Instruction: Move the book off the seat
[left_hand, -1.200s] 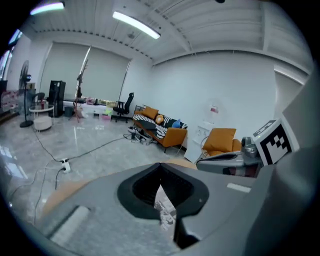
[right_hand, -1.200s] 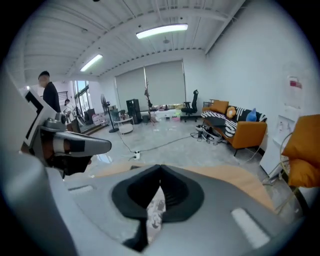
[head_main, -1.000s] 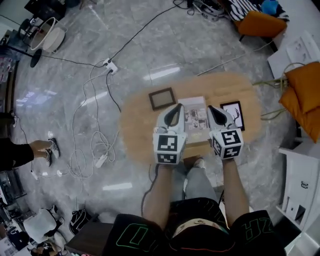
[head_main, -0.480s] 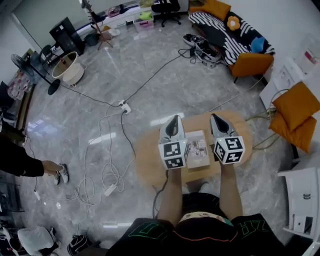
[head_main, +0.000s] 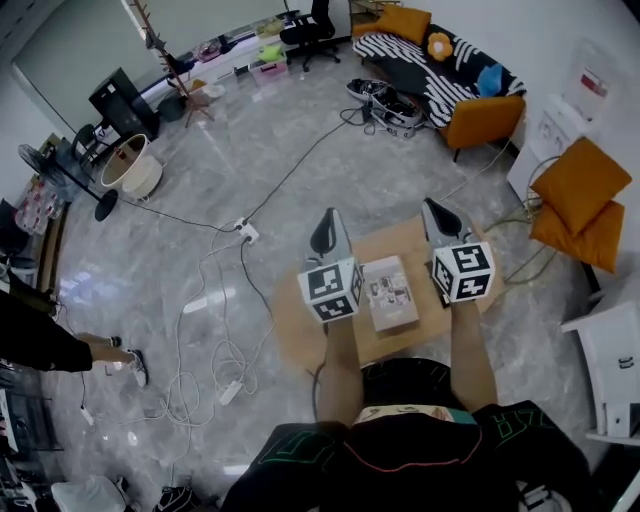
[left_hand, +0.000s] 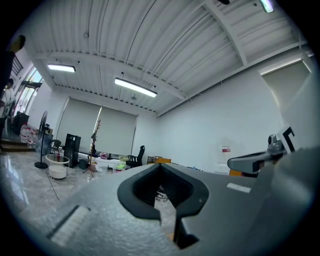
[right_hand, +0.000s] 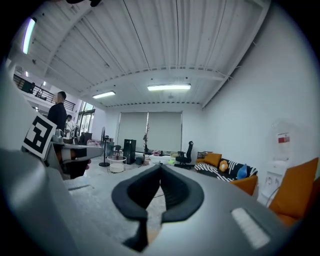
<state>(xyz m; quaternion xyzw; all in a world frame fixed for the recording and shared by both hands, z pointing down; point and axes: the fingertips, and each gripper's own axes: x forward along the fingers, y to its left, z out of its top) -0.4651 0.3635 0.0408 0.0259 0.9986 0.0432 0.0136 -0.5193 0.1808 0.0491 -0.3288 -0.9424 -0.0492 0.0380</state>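
Observation:
The book (head_main: 390, 292) lies flat on a low wooden table (head_main: 298, 335) in front of my knees, between my two forearms in the head view. My left gripper (head_main: 327, 220) is held up to the left of the book, jaws shut with nothing in them. My right gripper (head_main: 433, 209) is up on the book's right, also shut and empty. Both point level across the room, well above the book. In the left gripper view the closed left gripper (left_hand: 161, 166) faces the far wall; in the right gripper view the closed right gripper (right_hand: 160, 167) does the same.
Cables and a power strip (head_main: 246, 233) trail over the grey floor at left. A striped sofa (head_main: 430, 58) stands at the back, orange cushions (head_main: 576, 196) and a white cabinet (head_main: 612, 358) at right. A person (head_main: 40, 340) stands at far left.
Both shut grippers have risen from low over the table to pointing level across the room. The head view has tilted up, showing more of the room. The person at left has stepped.

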